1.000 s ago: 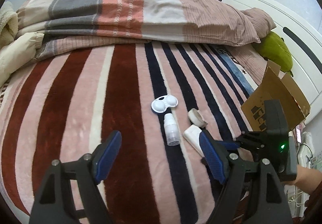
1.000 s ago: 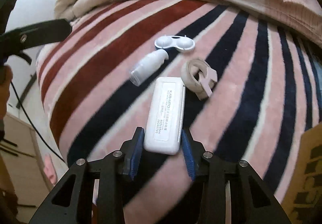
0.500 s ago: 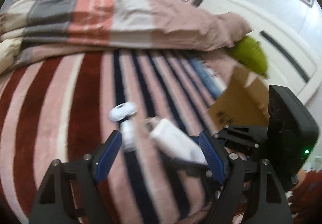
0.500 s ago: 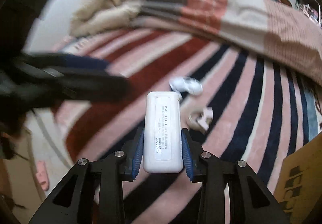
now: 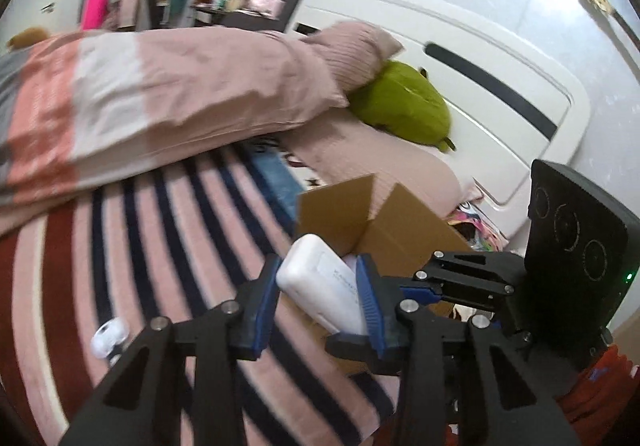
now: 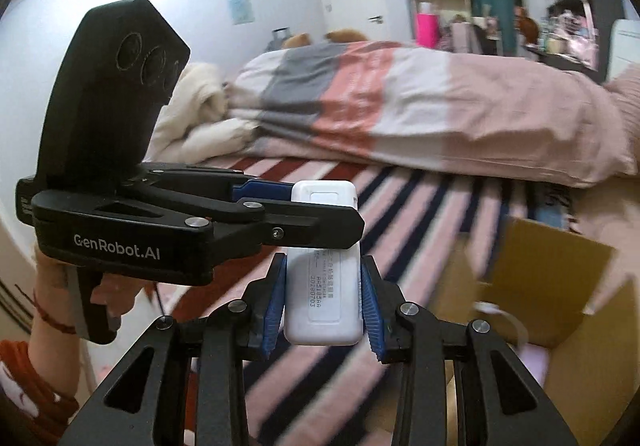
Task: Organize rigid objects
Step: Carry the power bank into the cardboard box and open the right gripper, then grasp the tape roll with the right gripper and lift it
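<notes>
The white case (image 6: 323, 302) stands between the blue pads (image 6: 275, 300) of the right claw (image 6: 322, 304), clenched at its lower half from both sides, its long axis running forward along the fingers and its printed label facing the camera. Its far end reaches the left claw (image 6: 296, 201), which comes in crosswise from the left in the right wrist view; one black finger crosses in front of the case's upper part, and a blue pad shows just behind it on the far side. In the left wrist view the same white case (image 5: 326, 288) sits between the left claw's (image 5: 318, 298) two blue pads (image 5: 370, 306), tilted, with the pads close against its sides, so both claws seem to be grasping it at once, though whether the left one presses firmly or only brackets it cannot be told. The case is held in the air above the striped blanket (image 5: 152, 238) on the bed, just in front of an open cardboard box (image 5: 396, 230) that rests on the blanket; in the right wrist view the cardboard box (image 6: 552, 266) lies to the right of the case and lower. A small white two-lobed item (image 5: 109, 336) lies on the blanket to the left of the left claw, well apart from the case. A folded quilt (image 6: 400, 105) is heaped across the far side of the bed, and a green plush toy (image 5: 404, 105) rests by the white headboard (image 5: 480, 85).
</notes>
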`<state>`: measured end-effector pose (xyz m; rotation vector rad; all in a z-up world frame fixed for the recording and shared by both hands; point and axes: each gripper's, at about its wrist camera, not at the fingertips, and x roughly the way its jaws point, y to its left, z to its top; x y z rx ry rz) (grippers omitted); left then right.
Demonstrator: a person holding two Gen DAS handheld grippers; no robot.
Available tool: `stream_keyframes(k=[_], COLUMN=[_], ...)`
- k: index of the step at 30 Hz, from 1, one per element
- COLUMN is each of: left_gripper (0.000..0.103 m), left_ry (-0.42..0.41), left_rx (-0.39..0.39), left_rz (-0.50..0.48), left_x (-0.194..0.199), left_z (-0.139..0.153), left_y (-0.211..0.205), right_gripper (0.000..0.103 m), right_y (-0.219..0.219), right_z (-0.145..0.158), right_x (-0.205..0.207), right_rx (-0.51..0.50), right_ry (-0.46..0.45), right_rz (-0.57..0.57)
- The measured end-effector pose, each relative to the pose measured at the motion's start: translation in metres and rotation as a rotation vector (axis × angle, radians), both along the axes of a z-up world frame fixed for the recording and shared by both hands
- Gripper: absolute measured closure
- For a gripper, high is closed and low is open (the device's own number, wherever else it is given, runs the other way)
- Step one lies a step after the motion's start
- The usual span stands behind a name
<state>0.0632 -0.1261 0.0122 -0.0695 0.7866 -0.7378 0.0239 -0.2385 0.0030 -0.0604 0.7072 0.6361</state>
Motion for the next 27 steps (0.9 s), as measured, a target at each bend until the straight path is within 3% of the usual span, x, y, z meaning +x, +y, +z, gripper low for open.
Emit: stream_keyframes(k=[7, 9, 10, 12, 19, 23, 27], left_gripper=[0.067, 0.047, 0.030, 0.025, 0.025, 0.025, 0.025], left_ry=[0.064, 0.062, 0.046, 0.020, -0.042, -0.079, -0.075], left_rx=[0.104, 0.146, 0.156, 0.153, 0.125, 0.170, 0.209], left_rz=[-0.086, -0.063, -0.047, -0.041, 0.131, 0.247, 0.364], left_x=[0.024, 0.024, 0.021, 0.016, -0.003, -0.015, -0.024], left_z=[-0.015, -0.019, -0.019, -0.016, 0.005, 0.005, -0.017], left_y=[-0.080, -0.089, -0.089, -0.084, -0.012, 0.046, 0.106], right_gripper=[0.072, 0.072, 0.070, 0.059, 0.059, 0.059, 0.047], right_y=[-0.063, -0.069, -0.071, -0.075, -0.056, -0.004, 0.055], right_z=[-0.005, -0.013, -0.016, -0.020, -0.005, 0.000, -0.019], right_x=[0.021, 0.027, 0.028, 0.026, 0.010, 0.000, -0.003], right_rx=[-0.074, -0.129, -0.159, -0.171, -0.085, -0.041, -0.033], right_ry=[0.107, 0.141, 0.145, 0.133, 0.072, 0.048, 0.093], right_rz=[-0.104, -0.145, -0.167, -0.184, -0.105, 0.050, 0.169])
